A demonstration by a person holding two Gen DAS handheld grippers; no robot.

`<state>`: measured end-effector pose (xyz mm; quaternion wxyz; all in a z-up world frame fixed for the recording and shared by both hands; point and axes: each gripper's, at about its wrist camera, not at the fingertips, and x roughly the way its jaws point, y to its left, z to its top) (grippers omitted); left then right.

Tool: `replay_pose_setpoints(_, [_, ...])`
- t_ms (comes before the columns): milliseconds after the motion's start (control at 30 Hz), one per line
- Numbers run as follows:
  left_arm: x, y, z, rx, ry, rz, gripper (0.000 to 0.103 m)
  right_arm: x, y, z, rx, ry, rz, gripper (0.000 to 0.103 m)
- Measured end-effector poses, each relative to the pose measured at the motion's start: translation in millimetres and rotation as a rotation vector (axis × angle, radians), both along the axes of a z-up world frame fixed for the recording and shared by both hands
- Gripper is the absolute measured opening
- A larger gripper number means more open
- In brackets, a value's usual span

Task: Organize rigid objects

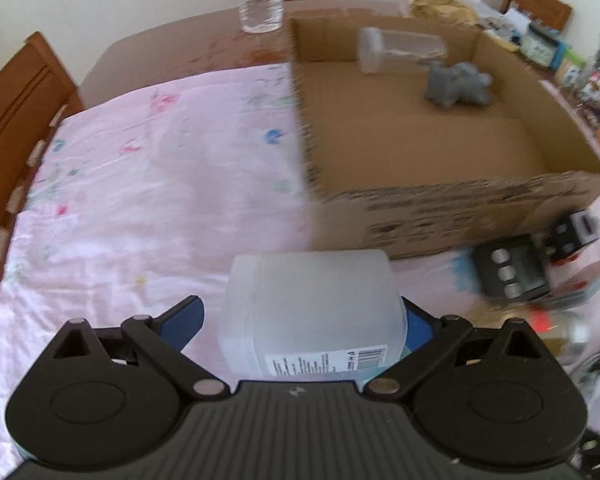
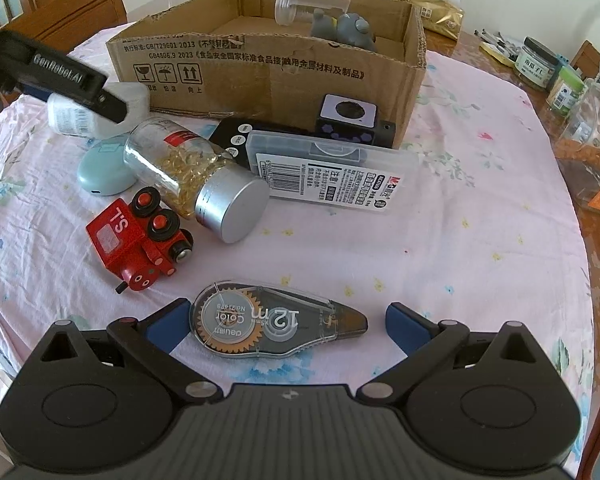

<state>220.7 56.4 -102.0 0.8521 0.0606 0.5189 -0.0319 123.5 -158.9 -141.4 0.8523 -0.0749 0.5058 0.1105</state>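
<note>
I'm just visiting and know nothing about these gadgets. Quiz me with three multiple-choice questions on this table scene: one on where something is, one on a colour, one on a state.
1. Where is the grey toy animal?
A. in the cardboard box
B. on the pink cloth
C. on a chair

2. What colour is the toy train?
A. blue
B. red
C. green

3. What is the left gripper doing?
A. hanging open, empty
B. shut on a white bottle
C. gripping the train

Answers: 1 A, it lies inside the box beside a clear jar. 2 B, its body is red. 3 B, both pads flank and press the bottle.
</note>
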Motion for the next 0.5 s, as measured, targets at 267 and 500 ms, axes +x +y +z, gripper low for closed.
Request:
replay_pose_setpoints(267, [-1.0, 28.1, -15.2, -0.007, 0.018, 0.032, 0.099, -3.5, 0.0, -0.5, 0.004, -0.018, -0.007, 0.103])
replay_pose_setpoints(500, [-0.9, 34.8, -24.1, -0.052, 0.006, 0.036, 0.103, -13.4, 2.0, -0.8, 0.008, -0.04, -0.025, 0.103])
